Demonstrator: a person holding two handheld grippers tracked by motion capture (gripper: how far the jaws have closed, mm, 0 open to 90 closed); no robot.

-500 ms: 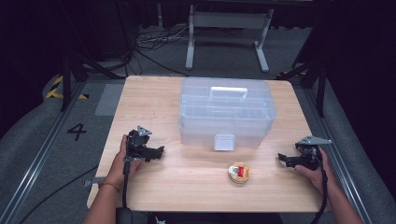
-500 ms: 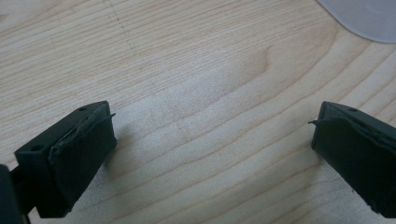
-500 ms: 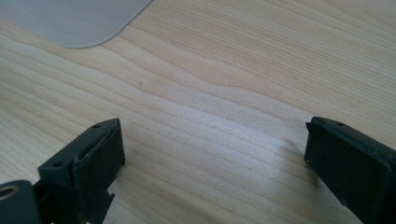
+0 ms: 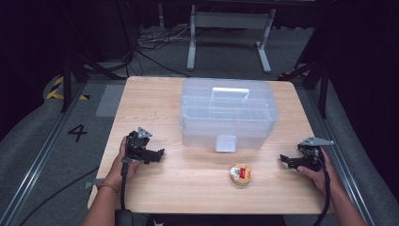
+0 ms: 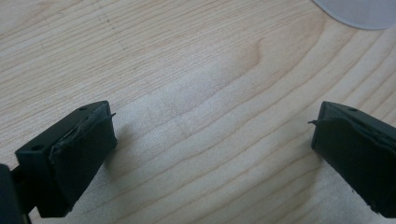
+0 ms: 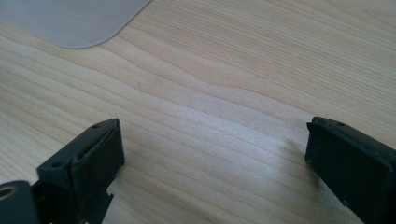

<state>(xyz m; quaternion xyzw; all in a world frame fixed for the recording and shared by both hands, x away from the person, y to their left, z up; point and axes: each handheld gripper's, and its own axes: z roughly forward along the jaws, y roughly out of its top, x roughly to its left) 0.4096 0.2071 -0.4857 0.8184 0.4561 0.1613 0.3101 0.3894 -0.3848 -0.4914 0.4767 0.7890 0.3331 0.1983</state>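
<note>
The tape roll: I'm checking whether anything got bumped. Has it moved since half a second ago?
No. The tape roll lies in the same spot on the table, just in front of the clear box's latch.

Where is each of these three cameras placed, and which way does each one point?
High view: above the person's side, looking forward and down on the light wooden table; forearms, left tool and right tool show.
Left gripper view: rides the left tool, looking down at the wood between its open black jaws.
Right gripper view: rides the right tool, open jaws likewise.
Shared: both gripper views catch a corner of the clear plastic lidded storage box.
</note>
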